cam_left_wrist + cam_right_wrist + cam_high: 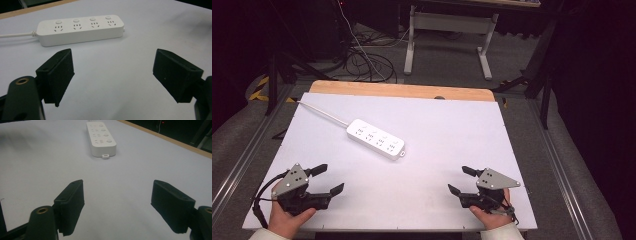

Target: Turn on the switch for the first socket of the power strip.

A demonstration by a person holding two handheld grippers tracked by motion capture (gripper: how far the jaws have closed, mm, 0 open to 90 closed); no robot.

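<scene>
A white power strip [375, 139] with several sockets lies flat near the middle of the white table, its cable [322, 114] running to the far left. It also lies ahead in the left gripper view [81, 30] and in the right gripper view [101, 138]. My left gripper [327, 179] rests at the near left, open, nothing between its black jaws. Near the front right, my right gripper [462, 180] is open and empty too. Both point toward the strip from a distance. In their own views the left gripper [113, 75] and right gripper [117, 206] show wide gaps.
The white table top [437, 125] has a wooden far edge [402, 90]. Beyond it stand a white desk frame [447, 35] and loose cables [362, 62] on the grey floor. Metal rails [557, 165] run along both sides of the table.
</scene>
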